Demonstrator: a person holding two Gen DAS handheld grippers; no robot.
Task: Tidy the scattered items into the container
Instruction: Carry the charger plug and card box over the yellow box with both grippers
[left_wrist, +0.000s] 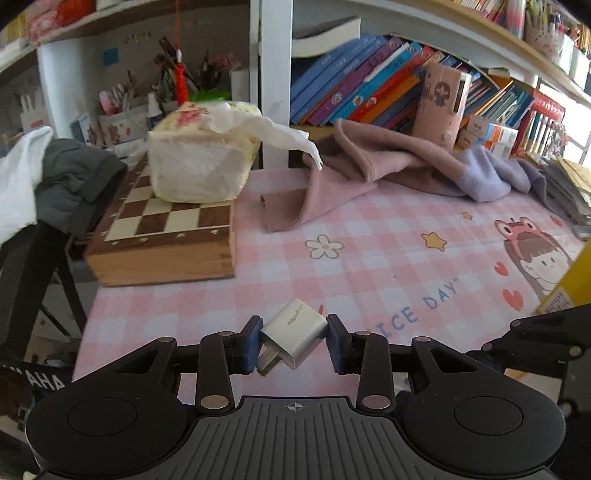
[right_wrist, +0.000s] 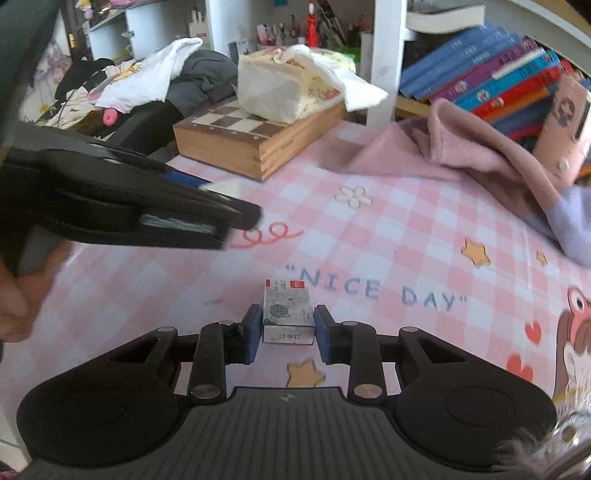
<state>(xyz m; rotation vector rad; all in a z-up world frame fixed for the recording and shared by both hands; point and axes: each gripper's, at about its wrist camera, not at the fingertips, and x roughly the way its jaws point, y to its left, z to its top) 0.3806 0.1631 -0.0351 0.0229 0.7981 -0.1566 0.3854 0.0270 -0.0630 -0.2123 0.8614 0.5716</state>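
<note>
Left gripper (left_wrist: 294, 341): clamped on silver plug adapter (left_wrist: 295, 332), tilted.
Right gripper (right_wrist: 287, 334): clamped on staple box (right_wrist: 288, 314).
Surface: pink checked mat (right_wrist: 406, 236).

The middle of the bench (left_wrist: 369, 258) lies bare in the left wrist view, from the claw tips up to mid-frame, giving open passage there. At the upper left a wooden chessboard box (left_wrist: 162, 236) with a tissue pack (left_wrist: 199, 162) on it blocks the way, and a pink cloth (left_wrist: 354, 166) sprawls across the upper right before the books (left_wrist: 369, 77). In the right wrist view the left claw (right_wrist: 236, 218) reaches in across the left of the frame, closing off that side.
</note>
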